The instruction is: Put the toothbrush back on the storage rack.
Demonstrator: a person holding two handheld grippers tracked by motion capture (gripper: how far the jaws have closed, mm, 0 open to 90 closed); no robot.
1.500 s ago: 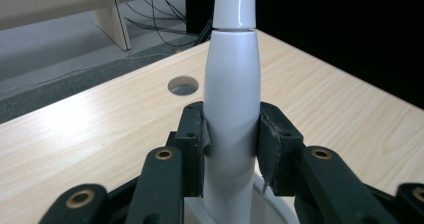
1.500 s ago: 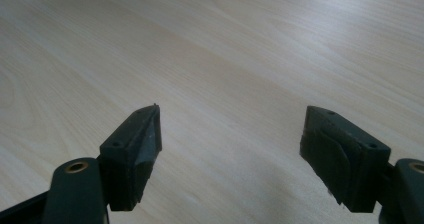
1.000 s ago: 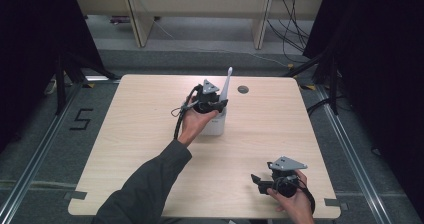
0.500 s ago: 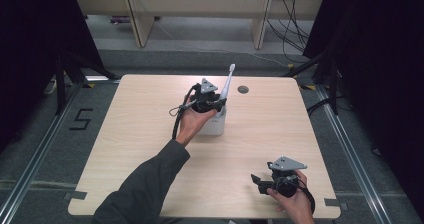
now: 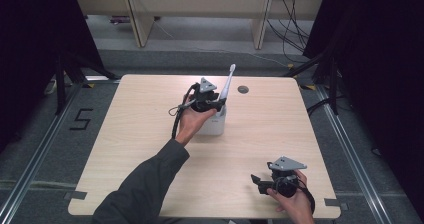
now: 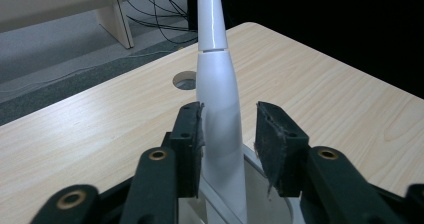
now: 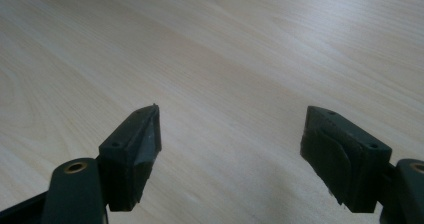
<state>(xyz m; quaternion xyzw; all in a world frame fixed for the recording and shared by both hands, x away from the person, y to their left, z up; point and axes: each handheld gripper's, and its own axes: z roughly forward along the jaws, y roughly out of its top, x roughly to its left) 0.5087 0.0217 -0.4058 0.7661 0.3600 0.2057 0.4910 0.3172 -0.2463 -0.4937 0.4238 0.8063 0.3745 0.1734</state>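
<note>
A white electric toothbrush (image 5: 226,86) stands tilted in a white cup (image 5: 214,125) at the back middle of the table. My left gripper (image 5: 216,104) sits around its handle just above the cup. In the left gripper view the toothbrush (image 6: 217,84) rises between the jaws. One pad touches it and a gap shows at the other, so the left gripper (image 6: 229,129) is open. The cup's rim (image 6: 260,179) lies below. My right gripper (image 5: 257,180) rests near the front right edge, and the right gripper (image 7: 230,134) is open wide over bare wood.
A round cable hole (image 5: 243,89) is set in the wooden table (image 5: 125,149) just right of the toothbrush. The person's left sleeve (image 5: 145,184) crosses the front middle. Beyond the table's far edge are a grey floor, cables and wooden furniture legs.
The toothbrush head has shifted slightly up and to the right with the left gripper. The right gripper has stayed in place.
</note>
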